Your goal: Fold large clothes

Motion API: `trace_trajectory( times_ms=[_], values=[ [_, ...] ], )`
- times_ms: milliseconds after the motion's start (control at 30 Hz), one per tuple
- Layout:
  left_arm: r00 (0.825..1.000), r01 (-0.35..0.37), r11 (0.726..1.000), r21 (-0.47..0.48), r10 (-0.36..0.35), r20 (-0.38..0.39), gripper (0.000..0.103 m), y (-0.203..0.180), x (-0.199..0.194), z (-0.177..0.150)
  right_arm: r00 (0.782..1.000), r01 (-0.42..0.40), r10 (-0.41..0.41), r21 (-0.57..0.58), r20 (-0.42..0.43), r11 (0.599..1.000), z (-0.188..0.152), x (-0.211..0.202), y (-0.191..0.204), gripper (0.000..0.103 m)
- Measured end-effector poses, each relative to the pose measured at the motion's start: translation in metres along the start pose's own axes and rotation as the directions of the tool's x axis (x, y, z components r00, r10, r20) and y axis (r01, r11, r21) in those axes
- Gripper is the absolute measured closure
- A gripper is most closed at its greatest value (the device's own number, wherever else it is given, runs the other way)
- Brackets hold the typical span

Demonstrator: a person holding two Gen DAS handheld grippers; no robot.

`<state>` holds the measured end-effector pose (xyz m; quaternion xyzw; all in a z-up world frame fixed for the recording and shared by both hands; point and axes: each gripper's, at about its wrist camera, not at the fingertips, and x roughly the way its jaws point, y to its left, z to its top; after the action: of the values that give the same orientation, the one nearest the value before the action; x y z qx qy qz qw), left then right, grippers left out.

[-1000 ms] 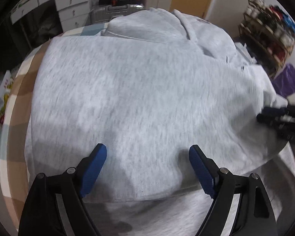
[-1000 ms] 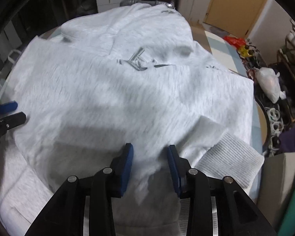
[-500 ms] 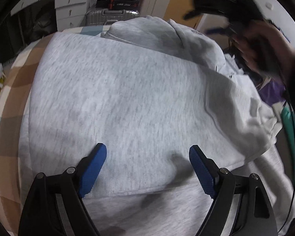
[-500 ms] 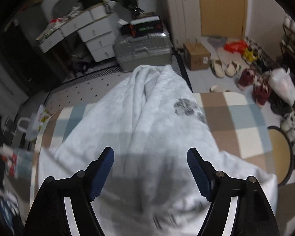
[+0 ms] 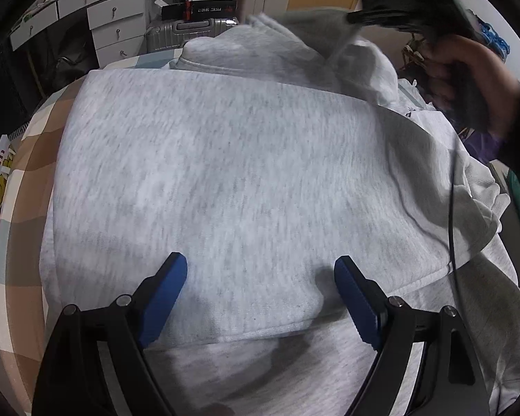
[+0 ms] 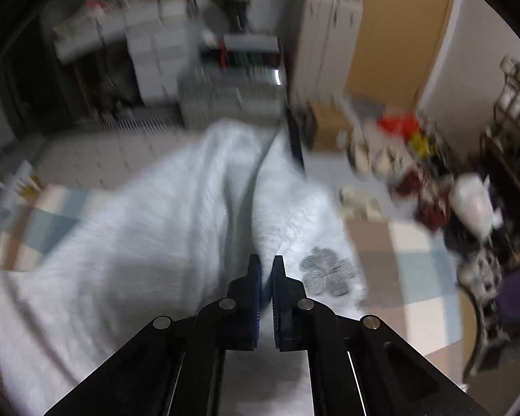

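Observation:
A large grey sweatshirt (image 5: 242,173) lies spread over the checked bed cover (image 5: 24,180). My left gripper (image 5: 260,263) hovers open over its near folded edge, blue pads wide apart, nothing between them. In the left wrist view, a hand (image 5: 468,69) holds my right gripper (image 5: 357,17) at the top right, where it lifts a grey flap of the garment. In the blurred right wrist view, the right gripper (image 6: 265,263) has its jaws closing tight on a fold of the sweatshirt (image 6: 138,242), beside a grey clover print (image 6: 326,275).
A silver suitcase (image 5: 190,33) and white drawers (image 5: 114,24) stand beyond the bed. Shoes and bags (image 6: 468,201) crowd the floor at the right. A black cable (image 5: 450,208) hangs across the sweatshirt's right side. The checked cover (image 6: 398,242) shows bare right of the garment.
The right gripper left the sweatshirt's near side, swung to the far end, opened wide, then shut on a fold and raised it. The left gripper stayed put and open.

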<state>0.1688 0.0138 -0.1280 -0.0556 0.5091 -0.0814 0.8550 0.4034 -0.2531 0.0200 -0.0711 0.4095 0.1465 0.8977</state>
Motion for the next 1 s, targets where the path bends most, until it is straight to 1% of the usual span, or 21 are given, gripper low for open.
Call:
trace_trajectory(
  times_ms=[100,133,233,300,333,367,400,433,467,500,567,600,633,667,733,767,800,833,867,900,1000],
  values=[
    [1.0,-0.001,1.0,-0.012,0.001,-0.005,0.02,0.001,0.002,0.002,0.991,-0.1,0.095,0.054,0.092,0.994,-0.031,-0.059,-0.012,0.099],
    [1.0,-0.002,1.0,-0.015,0.002,-0.006,0.02,0.001,0.001,0.001,0.985,-0.142,0.133,0.077,0.105,0.987,-0.044,-0.075,-0.015,0.099],
    [1.0,-0.007,1.0,-0.018,0.007,-0.012,0.02,0.001,0.0,0.0,0.966,-0.248,0.232,0.161,0.111,0.955,-0.084,-0.11,-0.025,0.098],
    [1.0,-0.01,1.0,-0.013,0.009,-0.014,0.02,0.0,0.0,0.0,0.945,-0.327,0.317,0.262,0.078,0.908,-0.119,-0.122,-0.032,0.098],
    [1.0,-0.011,1.0,-0.015,0.011,-0.015,0.02,0.0,0.0,0.001,0.94,-0.34,0.336,0.284,0.063,0.897,-0.131,-0.122,-0.035,0.098],
    [1.0,-0.012,1.0,-0.014,0.012,-0.017,0.02,0.0,0.0,0.0,0.937,-0.342,0.349,0.284,0.027,0.896,-0.145,-0.123,-0.032,0.098],
    [1.0,-0.012,1.0,-0.013,0.012,-0.018,0.02,0.0,0.001,0.001,0.939,-0.328,0.343,0.262,-0.009,0.908,-0.162,-0.123,-0.025,0.098],
    [1.0,-0.013,1.0,-0.011,0.013,-0.016,0.02,0.0,0.001,0.0,0.941,-0.322,0.338,0.242,-0.029,0.915,-0.169,-0.122,-0.024,0.098],
    [1.0,-0.014,1.0,-0.01,0.014,-0.016,0.02,0.0,0.001,0.0,0.942,-0.312,0.331,0.218,-0.057,0.925,-0.179,-0.121,-0.019,0.102],
    [1.0,-0.013,1.0,-0.008,0.013,-0.016,0.02,0.0,0.002,0.0,0.947,-0.281,0.305,0.204,-0.099,0.938,-0.185,-0.117,-0.016,0.103],
    [1.0,-0.009,1.0,-0.007,0.009,-0.016,0.02,0.001,0.001,0.0,0.946,-0.244,0.274,0.175,-0.174,0.954,-0.186,-0.111,-0.013,0.1],
    [1.0,-0.008,1.0,-0.007,0.008,-0.016,0.02,0.001,0.001,0.0,0.946,-0.238,0.268,0.168,-0.184,0.957,-0.181,-0.112,-0.013,0.1],
    [1.0,-0.006,1.0,-0.008,0.006,-0.015,0.02,0.001,0.001,0.0,0.948,-0.235,0.262,0.158,-0.18,0.959,-0.177,-0.114,-0.013,0.1],
    [1.0,-0.005,1.0,-0.007,0.005,-0.014,0.02,0.001,0.001,0.0,0.956,-0.236,0.254,0.128,-0.15,0.963,-0.164,-0.122,-0.01,0.099],
    [1.0,-0.007,1.0,-0.004,0.007,-0.012,0.02,0.001,0.002,0.0,0.971,-0.223,0.226,0.051,-0.075,0.974,-0.138,-0.138,0.0,0.087],
    [1.0,-0.01,1.0,-0.003,0.01,-0.012,0.02,0.001,0.002,-0.001,0.976,-0.215,0.215,-0.001,-0.028,0.977,-0.121,-0.145,0.01,0.06],
    [1.0,-0.012,1.0,-0.005,0.012,-0.01,0.02,0.001,0.003,-0.001,0.978,-0.207,0.207,-0.037,-0.003,0.978,-0.112,-0.145,0.016,0.023],
    [1.0,-0.014,1.0,-0.007,0.014,-0.009,0.02,0.0,0.002,-0.003,0.983,-0.18,0.184,-0.093,0.028,0.979,-0.095,-0.141,0.028,0.013],
    [1.0,-0.015,1.0,-0.006,0.014,-0.008,0.02,0.0,0.002,-0.003,0.987,-0.138,0.149,-0.154,0.058,0.978,-0.078,-0.133,0.045,0.012],
    [1.0,-0.012,1.0,-0.005,0.012,-0.008,0.02,0.0,0.002,-0.003,0.99,-0.123,0.135,-0.205,0.049,0.971,-0.065,-0.117,0.059,0.012],
    [1.0,0.003,1.0,-0.012,-0.003,-0.001,0.02,0.003,0.001,-0.004,0.993,-0.119,0.108,-0.28,-0.054,0.953,-0.04,-0.064,0.104,0.013]
  ],
)
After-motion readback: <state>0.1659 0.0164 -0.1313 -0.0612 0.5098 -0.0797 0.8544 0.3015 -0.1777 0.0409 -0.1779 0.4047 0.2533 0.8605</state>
